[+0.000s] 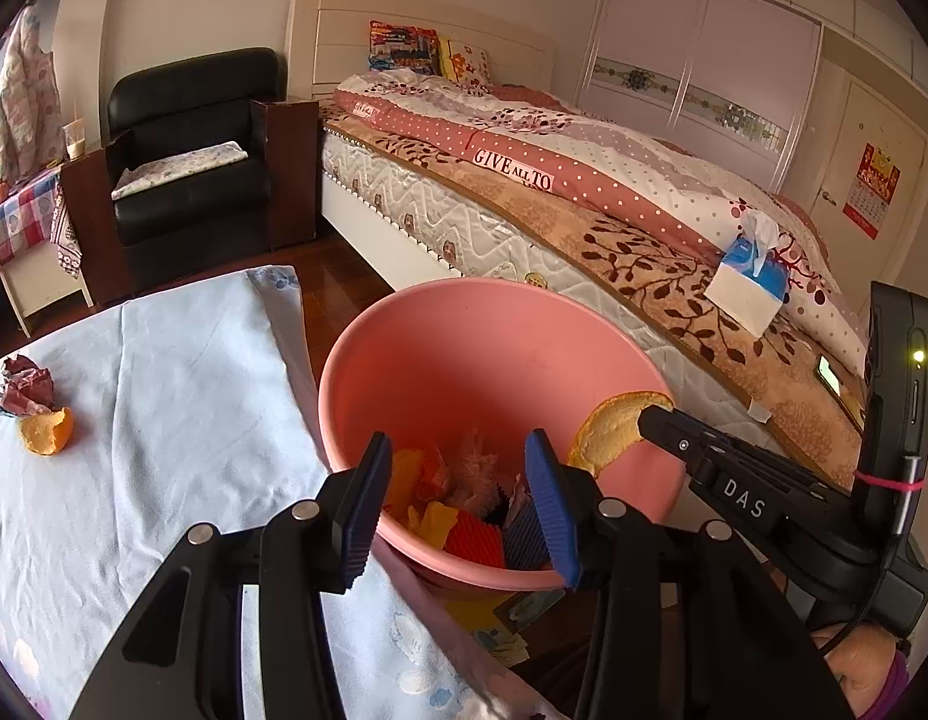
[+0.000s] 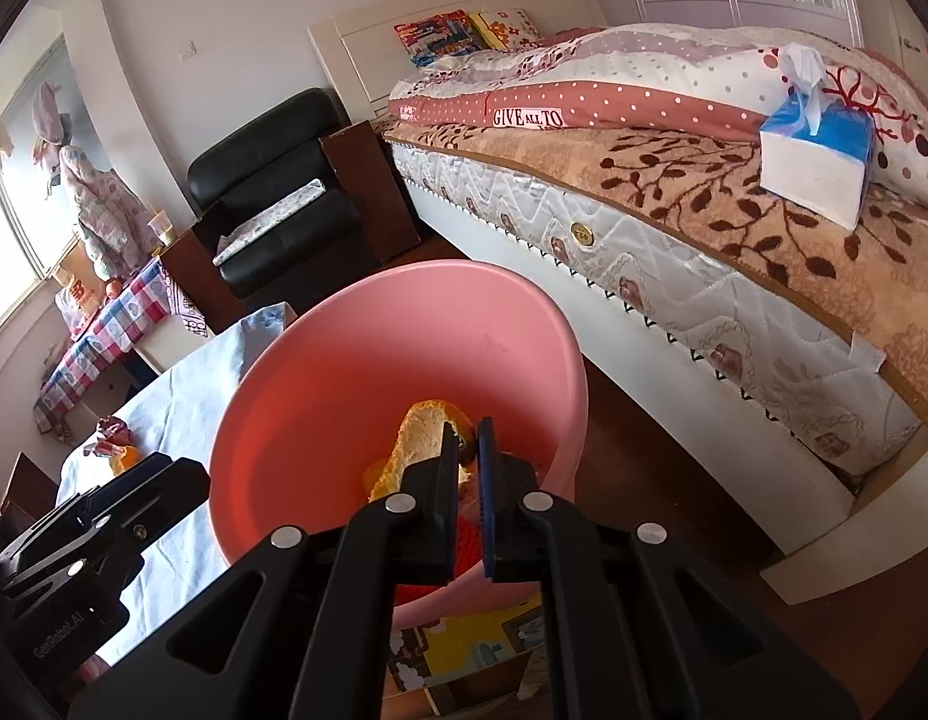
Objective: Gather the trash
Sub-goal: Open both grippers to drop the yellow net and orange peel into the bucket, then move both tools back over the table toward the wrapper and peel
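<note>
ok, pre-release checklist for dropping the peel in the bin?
1. Right tongs shut on peel: ok.
2. Peel over the bin opening, inside the rim: ok.
3. Left tongs open and empty, beside the drop path: ok.
4. Room in bin, trash only at the bottom: ok.
5. Bin steady: cannot tell, base hidden.
6. Table done: not ok, second peel and wrapper remain on the cloth.

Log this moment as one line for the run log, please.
right gripper: shut on orange peel, over pink bin | left gripper: open, empty, over bin | left on table: peel piece, crumpled wrapper
</note>
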`<state>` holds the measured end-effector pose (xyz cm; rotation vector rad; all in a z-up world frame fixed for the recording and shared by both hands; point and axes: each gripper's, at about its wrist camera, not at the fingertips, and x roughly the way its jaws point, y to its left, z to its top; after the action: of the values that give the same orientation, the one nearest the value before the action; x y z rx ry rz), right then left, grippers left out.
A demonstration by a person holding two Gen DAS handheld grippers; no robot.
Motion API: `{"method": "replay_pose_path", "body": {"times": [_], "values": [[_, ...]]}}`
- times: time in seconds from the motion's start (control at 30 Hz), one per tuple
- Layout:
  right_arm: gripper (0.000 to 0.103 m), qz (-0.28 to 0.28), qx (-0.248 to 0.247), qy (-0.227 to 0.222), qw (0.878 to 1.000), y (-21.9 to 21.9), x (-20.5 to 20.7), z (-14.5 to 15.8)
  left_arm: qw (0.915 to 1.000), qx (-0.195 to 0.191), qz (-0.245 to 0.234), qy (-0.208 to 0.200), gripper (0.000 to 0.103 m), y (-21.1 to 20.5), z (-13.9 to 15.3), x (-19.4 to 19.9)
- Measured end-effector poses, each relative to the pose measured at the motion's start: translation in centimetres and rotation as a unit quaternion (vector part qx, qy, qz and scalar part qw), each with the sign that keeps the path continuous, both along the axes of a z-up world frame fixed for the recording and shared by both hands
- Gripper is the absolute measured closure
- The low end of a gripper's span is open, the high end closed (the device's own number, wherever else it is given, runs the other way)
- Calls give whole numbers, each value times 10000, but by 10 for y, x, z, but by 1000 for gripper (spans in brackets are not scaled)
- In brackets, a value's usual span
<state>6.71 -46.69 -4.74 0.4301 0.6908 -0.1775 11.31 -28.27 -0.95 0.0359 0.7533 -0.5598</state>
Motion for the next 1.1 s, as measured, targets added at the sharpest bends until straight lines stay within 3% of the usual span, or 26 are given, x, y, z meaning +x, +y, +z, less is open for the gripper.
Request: {"method": "replay_pose_path", "body": {"times": [0.13, 0.6, 0.87, 1.1], "values": [[78, 44, -9, -72, 10000, 2, -2, 4, 10000, -34, 14, -19, 57, 2, 2, -2], [77, 334, -170, -386, 9986, 32, -13, 33, 9991, -195, 335, -142, 57, 39, 22, -15], [77, 953, -169, -477, 9942, 83, -11, 45, 9945, -292, 958, -314, 57, 106, 40, -14], [77, 1517, -219, -404, 9874, 138, 4, 50, 9813, -254, 1847, -486, 57, 179, 50, -2]]}}
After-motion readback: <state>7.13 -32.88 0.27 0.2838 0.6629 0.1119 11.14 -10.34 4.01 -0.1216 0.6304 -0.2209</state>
